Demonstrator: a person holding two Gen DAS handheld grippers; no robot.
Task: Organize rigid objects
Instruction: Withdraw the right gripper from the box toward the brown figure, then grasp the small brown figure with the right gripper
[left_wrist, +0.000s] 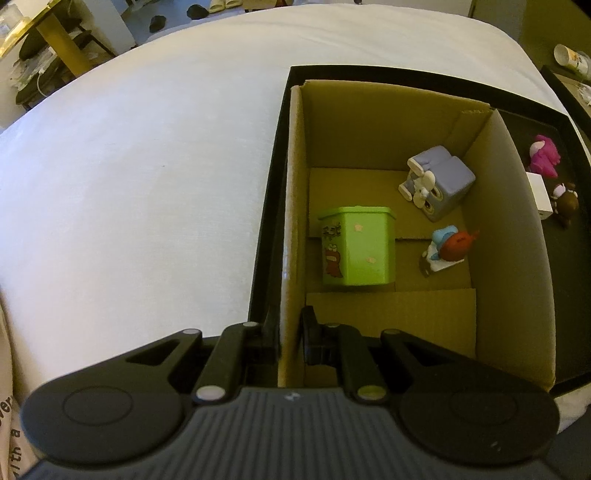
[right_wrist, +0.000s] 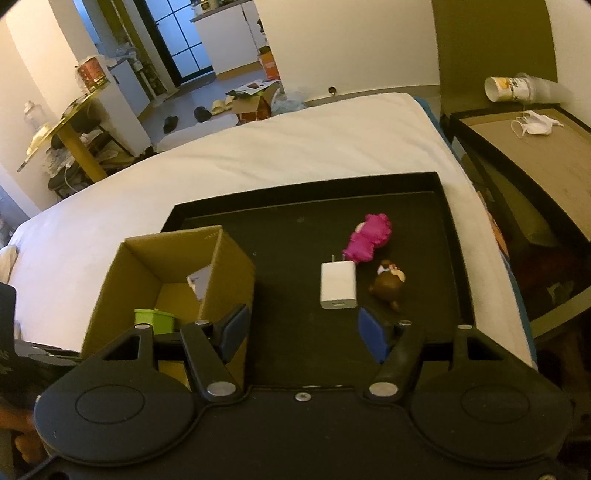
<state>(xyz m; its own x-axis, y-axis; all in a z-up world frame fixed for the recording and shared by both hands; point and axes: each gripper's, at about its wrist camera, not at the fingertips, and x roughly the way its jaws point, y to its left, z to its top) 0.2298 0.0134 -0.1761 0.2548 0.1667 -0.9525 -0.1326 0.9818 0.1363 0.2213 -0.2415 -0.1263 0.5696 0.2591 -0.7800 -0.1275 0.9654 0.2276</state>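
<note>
On the white bed (right_wrist: 258, 155) sits a black tray (right_wrist: 448, 236), and at its left end stands an open cardboard box (left_wrist: 513, 236). From the left wrist view the box's floor is fully visible: a green container (left_wrist: 356, 247) stands near the left wall, a lavender block toy (left_wrist: 439, 181) lies tilted toward the far right corner, and a small figurine with a red head (left_wrist: 450, 245) sits near the right wall. The left hand-held gripper (left_wrist: 290, 332) is pinched on the near part of the box's left wall, one finger outside and one inside. That view catches only a sliver of the tray beyond the box's right wall. The right wrist view opens that part up: a white charger (right_wrist: 339, 284) lies on the tray, a pink figure (right_wrist: 369, 238) lies just beyond it and seems to touch its far corner, and a brown figurine (right_wrist: 388, 282) sits just to its right. The right hand-held gripper (right_wrist: 306, 328) has its blue-padded fingers spread with nothing between them, near the charger's near end. From here only the green container's top and a corner of the lavender toy show over the box wall. A side table (right_wrist: 535, 155) stands to the right of the bed.
</note>
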